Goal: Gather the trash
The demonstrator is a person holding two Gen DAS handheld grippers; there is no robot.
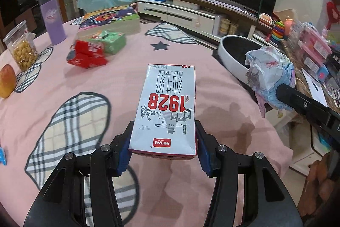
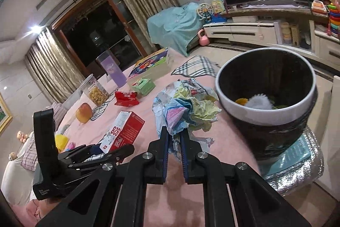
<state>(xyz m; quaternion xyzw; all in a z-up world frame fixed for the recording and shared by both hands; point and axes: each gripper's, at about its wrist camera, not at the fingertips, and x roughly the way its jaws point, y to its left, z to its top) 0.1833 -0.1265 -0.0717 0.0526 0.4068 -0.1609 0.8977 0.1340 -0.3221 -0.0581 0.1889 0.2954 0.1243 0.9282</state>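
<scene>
My left gripper is shut on a white and red milk carton marked 1928, held above the pink tablecloth. The same milk carton shows at lower left in the right wrist view, inside the left gripper. My right gripper is shut on a crumpled paper ball of coloured printed paper; that paper ball appears at the right of the left wrist view. Just right of the paper stands a trash bin, black with a white rim, with some rubbish inside. The trash bin sits beyond the table edge.
On the pink tablecloth lie a red packet, a green box, a flat game box, a purple cylinder, a jar of snacks and an apple. A TV stand lies behind.
</scene>
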